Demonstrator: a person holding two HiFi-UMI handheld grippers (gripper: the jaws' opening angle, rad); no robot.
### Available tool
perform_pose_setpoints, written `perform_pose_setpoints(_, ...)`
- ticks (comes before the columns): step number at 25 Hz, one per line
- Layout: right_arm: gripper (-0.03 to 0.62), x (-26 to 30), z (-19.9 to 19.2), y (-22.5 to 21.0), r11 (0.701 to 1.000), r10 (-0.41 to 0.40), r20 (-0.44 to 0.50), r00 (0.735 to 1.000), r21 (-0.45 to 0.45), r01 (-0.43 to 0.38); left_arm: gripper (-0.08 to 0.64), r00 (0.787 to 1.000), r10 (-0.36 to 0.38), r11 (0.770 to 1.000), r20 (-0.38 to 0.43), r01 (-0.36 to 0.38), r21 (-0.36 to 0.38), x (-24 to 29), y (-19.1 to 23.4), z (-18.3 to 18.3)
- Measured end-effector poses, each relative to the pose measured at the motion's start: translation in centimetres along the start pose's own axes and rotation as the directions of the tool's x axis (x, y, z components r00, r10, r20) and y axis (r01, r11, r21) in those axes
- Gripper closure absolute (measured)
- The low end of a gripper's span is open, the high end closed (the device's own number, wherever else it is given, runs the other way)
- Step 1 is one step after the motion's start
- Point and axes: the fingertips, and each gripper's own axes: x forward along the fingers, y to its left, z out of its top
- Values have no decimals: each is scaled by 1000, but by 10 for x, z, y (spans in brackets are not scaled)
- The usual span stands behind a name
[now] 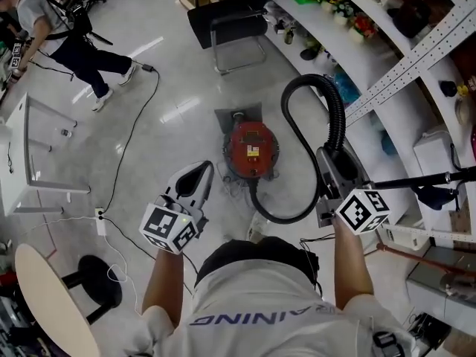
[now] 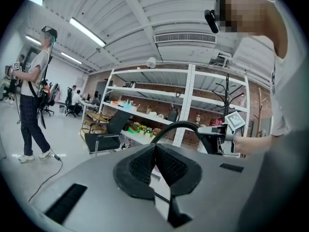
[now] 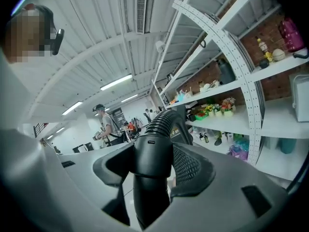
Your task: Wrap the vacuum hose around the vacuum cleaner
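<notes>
The red canister vacuum cleaner (image 1: 251, 149) sits on the floor ahead of me. Its black ribbed hose (image 1: 329, 106) leaves the canister's near side, loops low across the floor, then rises and arches high on the right. My right gripper (image 1: 336, 171) is shut on the hose's smooth black end piece (image 3: 152, 158), which fills the gap between the jaws of the right gripper (image 3: 153, 153). My left gripper (image 1: 195, 181) hovers left of the vacuum, its pads meeting with nothing between them. In the left gripper view, past the left gripper (image 2: 155, 153), the hose (image 2: 176, 125) arches.
A black chair (image 1: 227, 22) stands behind the vacuum. White shelving (image 1: 357, 62) with bottles and toys runs along the right. A black cable (image 1: 132, 136) trails over the floor at the left, near a white table (image 1: 30, 158) and a walking person (image 1: 71, 39). A round stool (image 1: 52, 307) is near left.
</notes>
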Motion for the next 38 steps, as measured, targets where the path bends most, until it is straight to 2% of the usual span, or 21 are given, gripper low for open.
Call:
perform_pose_setpoints(4,344,44,2,-24,998,53,-84,995,-18,-54,543,999,48,999,-2,-48,12,29,0,2)
perform_pose_setpoints(8,344,96,4,-44,994,80,-145,986,-65,-90,543,997,78,997,-3,-78,-12,46,8,2)
perform_pose_setpoints(13,344,161,13,-53,986,98,-173,980,-117,-120,543,995,95,995,-18,-95,-30,61,24,0)
perform_pose_setpoints(21,344,272,38,-43,959,99,-183,978,-246,-142,543,991,129,990,-27,-130,-59,57,56,-7)
perform_pose_setpoints(26,344,341,55,-32,921,84,-173,981,-362,-142,543,988,153,985,-32,-155,-82,46,80,-12)
perform_pose_setpoints(30,344,387,65,-13,894,91,-172,981,-420,-156,543,983,179,977,-42,-183,-108,36,101,-14)
perform_pose_setpoints(38,344,461,83,63,815,180,-167,969,-526,-242,543,974,221,964,-47,-226,-143,14,139,-12)
